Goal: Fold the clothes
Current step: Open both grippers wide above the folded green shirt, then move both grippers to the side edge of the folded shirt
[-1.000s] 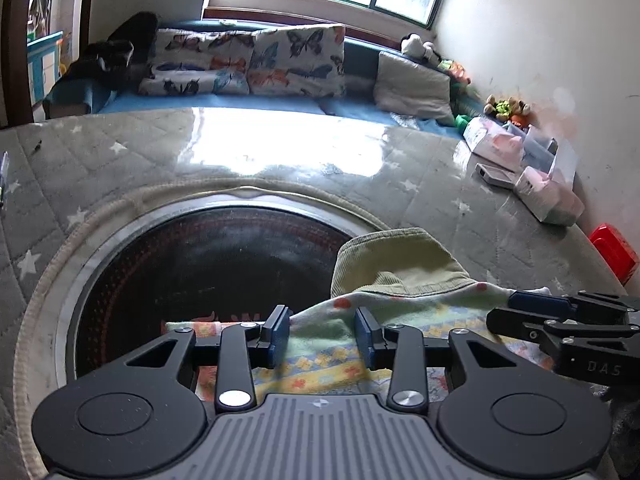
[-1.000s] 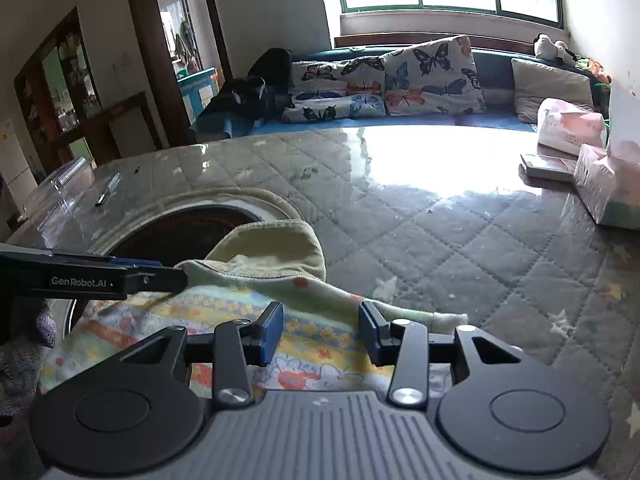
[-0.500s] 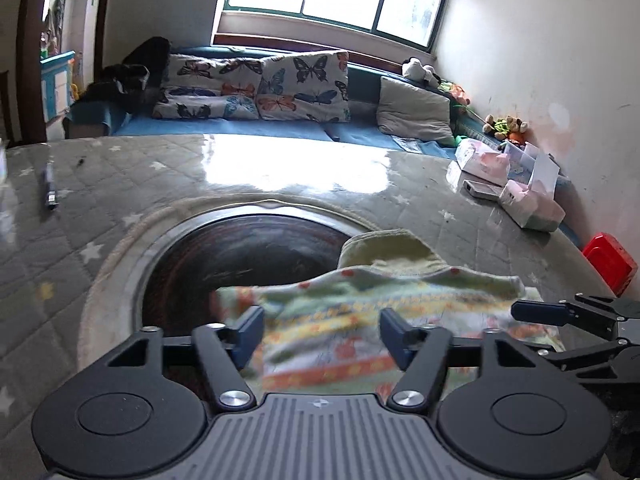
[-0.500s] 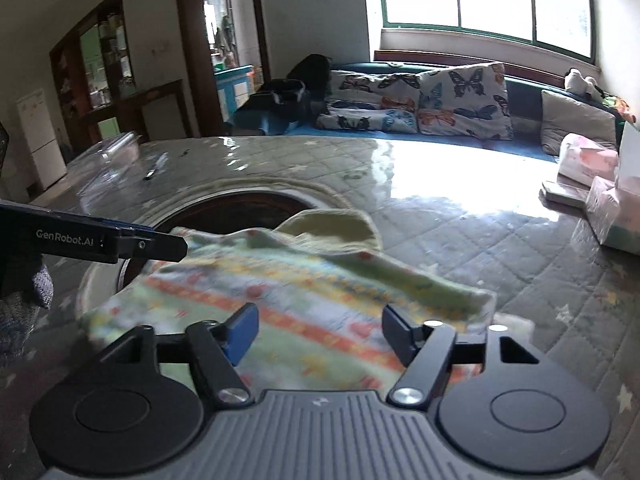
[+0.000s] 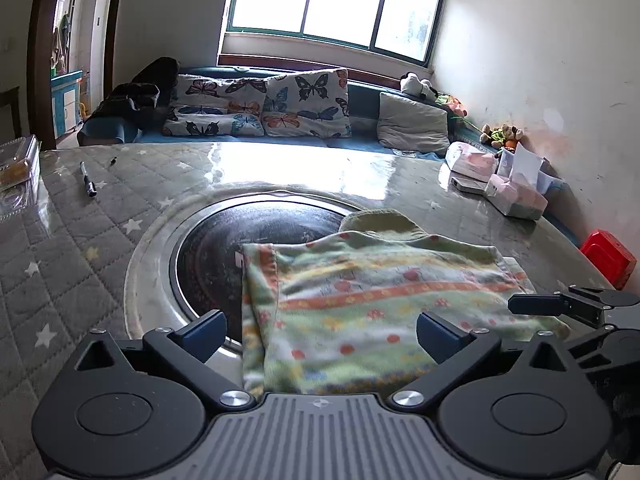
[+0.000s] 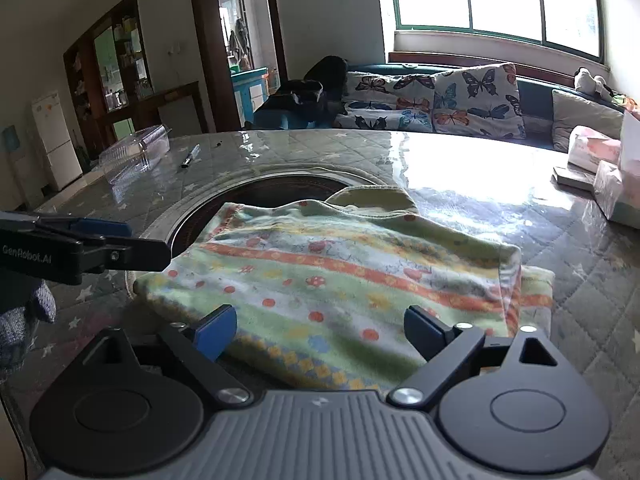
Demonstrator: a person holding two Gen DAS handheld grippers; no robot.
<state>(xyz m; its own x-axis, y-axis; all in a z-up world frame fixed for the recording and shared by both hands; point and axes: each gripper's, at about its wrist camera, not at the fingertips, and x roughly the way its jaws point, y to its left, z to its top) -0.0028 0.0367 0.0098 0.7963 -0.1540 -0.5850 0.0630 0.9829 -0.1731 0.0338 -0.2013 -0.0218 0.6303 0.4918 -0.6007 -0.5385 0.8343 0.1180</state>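
While the left gripper [image 5: 320, 330] holds its fingers spread and empty, the folded patterned garment [image 5: 372, 300] lies on the desk [image 5: 80, 240], partly over the round inset plate [image 5: 248, 240]. From the right wrist, the right gripper [image 6: 320, 330] likewise gapes above the garment [image 6: 340, 276].
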